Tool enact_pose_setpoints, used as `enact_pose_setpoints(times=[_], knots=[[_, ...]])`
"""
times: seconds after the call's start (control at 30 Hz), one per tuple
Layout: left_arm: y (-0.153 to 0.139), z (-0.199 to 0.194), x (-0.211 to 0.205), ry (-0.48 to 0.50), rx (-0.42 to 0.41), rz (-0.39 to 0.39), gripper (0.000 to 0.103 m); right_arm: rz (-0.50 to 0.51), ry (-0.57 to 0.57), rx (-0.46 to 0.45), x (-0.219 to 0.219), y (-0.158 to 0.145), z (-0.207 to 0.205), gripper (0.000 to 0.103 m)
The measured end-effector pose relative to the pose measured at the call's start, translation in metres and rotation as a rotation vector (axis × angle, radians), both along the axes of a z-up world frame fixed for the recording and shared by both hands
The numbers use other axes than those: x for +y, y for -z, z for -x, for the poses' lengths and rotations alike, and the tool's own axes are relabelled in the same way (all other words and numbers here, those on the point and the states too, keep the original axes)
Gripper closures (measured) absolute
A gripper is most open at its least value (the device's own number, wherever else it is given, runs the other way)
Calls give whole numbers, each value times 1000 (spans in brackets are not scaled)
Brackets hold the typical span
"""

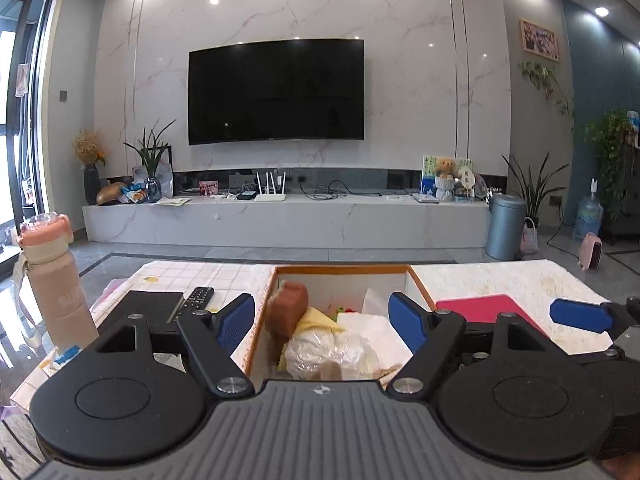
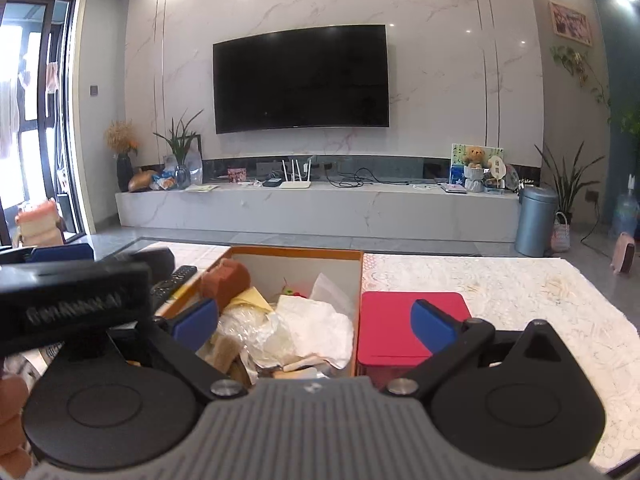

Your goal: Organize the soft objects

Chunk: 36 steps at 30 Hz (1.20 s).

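An open box with an orange rim (image 1: 340, 269) (image 2: 296, 251) sits in the middle of the table. Inside lie a brown sponge (image 1: 288, 312) (image 2: 226, 280), a yellow cloth (image 1: 316, 320) (image 2: 252, 300), a crumpled clear plastic bag (image 1: 332, 352) (image 2: 248, 332) and white tissue (image 1: 368, 324) (image 2: 316, 324). A tan sponge piece (image 2: 224, 352) lies at the near end. My left gripper (image 1: 322, 320) hangs open over the box, nothing between its blue pads. My right gripper (image 2: 316, 322) is also wide open above the contents, holding nothing. One right fingertip (image 1: 580, 314) shows in the left wrist view.
A red flat pad (image 1: 480, 308) (image 2: 400, 320) lies right of the box. On the left are a black remote (image 1: 196, 298) (image 2: 176, 280), a black notebook (image 1: 152, 304) and a pink bottle (image 1: 56, 280). A hand (image 2: 12, 420) shows at the lower left.
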<state>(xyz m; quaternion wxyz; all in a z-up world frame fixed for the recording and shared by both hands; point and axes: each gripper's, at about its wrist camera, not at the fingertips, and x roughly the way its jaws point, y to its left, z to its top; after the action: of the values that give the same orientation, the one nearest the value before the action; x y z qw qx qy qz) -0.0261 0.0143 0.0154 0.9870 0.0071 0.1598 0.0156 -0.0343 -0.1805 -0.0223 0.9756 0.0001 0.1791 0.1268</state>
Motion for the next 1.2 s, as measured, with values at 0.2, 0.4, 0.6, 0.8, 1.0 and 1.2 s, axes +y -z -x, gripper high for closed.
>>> enact_pose_setpoints(times=[0.2, 0.4, 0.6, 0.8, 1.0, 1.2], knots=[[18, 2, -4, 32, -7, 8, 14, 18, -21, -5, -11, 11, -1, 3], [29, 2, -14, 39, 14, -6, 14, 42, -11, -3, -20, 25, -6, 3], [33, 1, -17, 29, 37, -18, 13, 34, 1, 11, -22, 33, -8, 3], [35, 2, -19, 15, 52, 3, 13, 14, 33, 12, -23, 37, -9, 3], [37, 2, -21, 10, 66, -17, 13, 27, 29, 29, -22, 40, -11, 3], [36, 2, -20, 16, 72, 4, 13, 23, 27, 37, -22, 39, -11, 3]])
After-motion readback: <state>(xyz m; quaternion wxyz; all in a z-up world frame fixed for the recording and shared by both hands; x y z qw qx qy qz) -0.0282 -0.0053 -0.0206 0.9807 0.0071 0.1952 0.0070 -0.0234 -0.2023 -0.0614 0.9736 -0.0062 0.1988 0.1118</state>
